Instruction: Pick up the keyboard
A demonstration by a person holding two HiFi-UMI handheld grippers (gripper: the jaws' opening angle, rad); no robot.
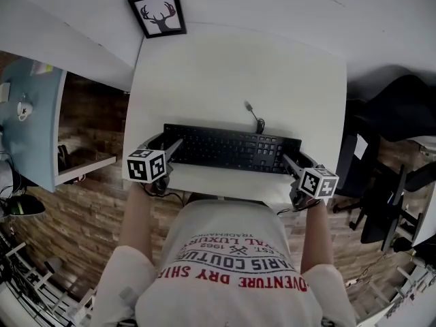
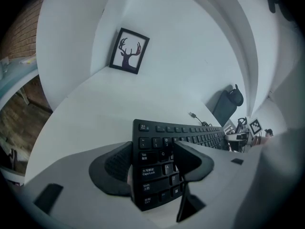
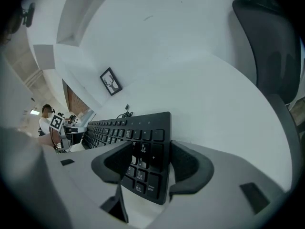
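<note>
Keyboard (image 1: pixel 231 148): lies flat on the white desk (image 1: pixel 204 73), keys up, close to the desk's front edge. Long axis runs parallel to that edge; cable (image 1: pixel 255 118) leaves toward the desk's rear. Left gripper (image 2: pixel 151 161) and right gripper (image 3: pixel 150 162): jaws apart, straddling the opposite short ends, pads not pressing. Placed so, by judgement, for a level two-ended lift.

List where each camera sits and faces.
Head view: on the person's head, facing steeply down at keyboard on white table; forearms, shirt, left gripper, right gripper show.
Left gripper view: on that gripper, along its open jaws across the keyboard's left end.
Right gripper view: likewise, across the number-pad end, jaws open.
Shared: keyboard and deer picture, all three.
</note>
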